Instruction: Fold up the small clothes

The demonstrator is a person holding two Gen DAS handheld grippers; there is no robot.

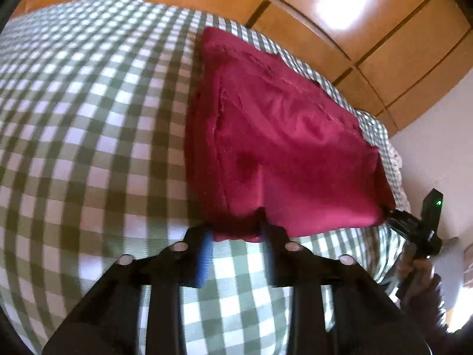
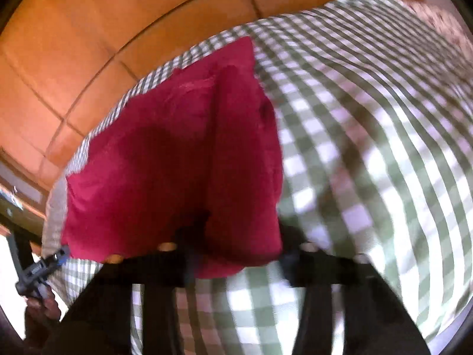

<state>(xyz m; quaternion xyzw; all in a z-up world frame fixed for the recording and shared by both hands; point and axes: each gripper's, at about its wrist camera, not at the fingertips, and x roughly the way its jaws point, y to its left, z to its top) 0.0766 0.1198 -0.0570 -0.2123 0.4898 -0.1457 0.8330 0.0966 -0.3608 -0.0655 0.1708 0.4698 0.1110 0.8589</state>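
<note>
A dark red garment lies folded flat on a green-and-white checked cover. Its near left corner sits bunched between the fingers of my left gripper, which is shut on it. At the near right corner my right gripper pinches the cloth. In the blurred right wrist view the red garment fills the middle, and my right gripper is shut on its near corner. The left gripper shows at the other corner.
The checked cover spreads wide to either side of the garment. Beyond its far edge lies an orange tiled floor. A person's hand holds the right gripper near a pale wall.
</note>
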